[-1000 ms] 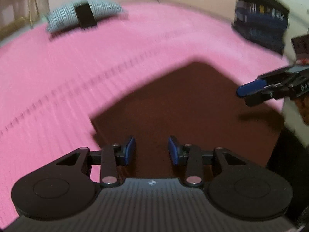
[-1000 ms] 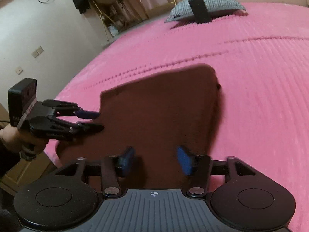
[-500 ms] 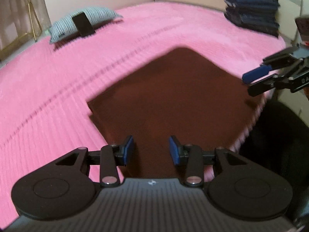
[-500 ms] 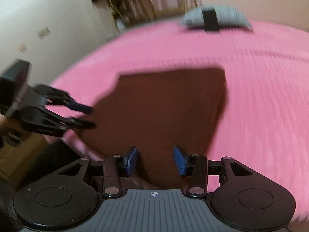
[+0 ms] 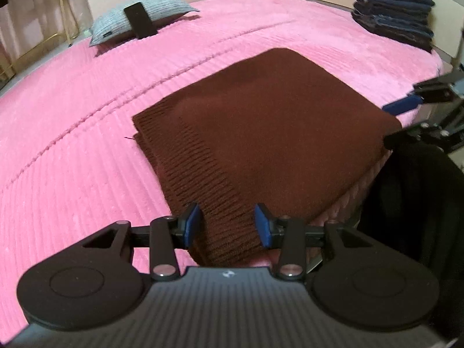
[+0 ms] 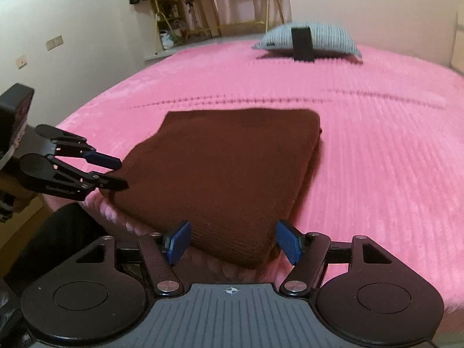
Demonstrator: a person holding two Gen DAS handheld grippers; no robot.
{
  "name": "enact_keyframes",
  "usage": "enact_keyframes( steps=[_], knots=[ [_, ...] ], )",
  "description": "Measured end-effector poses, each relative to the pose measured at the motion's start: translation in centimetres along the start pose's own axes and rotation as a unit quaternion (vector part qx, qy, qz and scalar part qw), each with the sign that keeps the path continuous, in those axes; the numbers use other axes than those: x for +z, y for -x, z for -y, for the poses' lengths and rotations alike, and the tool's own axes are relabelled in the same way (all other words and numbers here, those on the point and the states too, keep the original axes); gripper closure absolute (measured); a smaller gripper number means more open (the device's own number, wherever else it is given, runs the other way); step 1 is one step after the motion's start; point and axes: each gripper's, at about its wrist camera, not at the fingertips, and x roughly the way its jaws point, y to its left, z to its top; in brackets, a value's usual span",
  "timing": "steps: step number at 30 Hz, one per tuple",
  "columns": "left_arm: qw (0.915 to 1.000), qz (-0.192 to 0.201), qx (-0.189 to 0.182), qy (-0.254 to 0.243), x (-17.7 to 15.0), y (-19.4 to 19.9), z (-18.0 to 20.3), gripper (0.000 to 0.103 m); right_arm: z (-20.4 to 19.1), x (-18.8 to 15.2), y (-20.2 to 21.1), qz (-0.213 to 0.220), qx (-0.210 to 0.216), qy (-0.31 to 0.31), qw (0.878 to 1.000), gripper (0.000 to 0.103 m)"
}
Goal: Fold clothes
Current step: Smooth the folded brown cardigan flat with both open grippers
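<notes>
- Brown sweater (image 5: 278,133) lay folded into a thick rectangle near the front edge of the pink bed (image 5: 72,150), w/ near corners overhanging slightly.
- Left gripper (image 5: 227,226) was part-spread, ribbed hem between the pads but not pinched as far as visible.
- Right gripper (image 6: 233,242) was opening, near corner between the pads, nothing gripped.
- Risk: a pad catching the knit on pull-back could drag the top layer & undo the fold.
- Risk: the sweater sat close to the edge, so a nudge could tip it off the bed.
- Stack of folded clothes (image 5: 394,8) sat well apart at the far corner.
</notes>
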Motion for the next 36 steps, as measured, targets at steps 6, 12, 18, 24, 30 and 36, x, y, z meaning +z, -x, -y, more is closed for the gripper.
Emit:
enact_keyframes(
  steps=[6, 12, 18, 24, 30, 36],
  knots=[
    [0.9999, -0.004, 0.008, -0.008, 0.1, -0.2, 0.2, 0.065, -1.5, -0.2, 0.2, -0.001, -0.005, 0.030, 1.000, 0.035],
    [0.9999, -0.004, 0.007, -0.007, 0.0, -0.2, 0.2, 0.064, -1.8, -0.3, -0.3, -0.009, -0.003, 0.038, 0.999, 0.035],
    [0.9999, -0.004, 0.008, -0.013, 0.0, -0.2, 0.3, 0.064, -2.0, -0.4, -0.5, -0.013, -0.007, 0.050, 0.999, 0.035],
    [0.9999, -0.004, 0.009, -0.014, -0.1, -0.4, 0.3, 0.063, -1.9, -0.3, -0.5, -0.013, -0.006, 0.051, 0.999, 0.034],
    [0.9999, 0.007, 0.009, -0.010, 0.4, 0.7, -0.4, 0.060, -0.1, 1.1, 0.3, 0.011, -0.019, 0.027, 0.999, 0.020],
    [0.9993, 0.026, 0.015, 0.022, 0.9, 1.7, -2.7, 0.052, 1.4, 3.5, -0.8, 0.017, -0.019, 0.011, 1.000, 0.011]
  ],
)
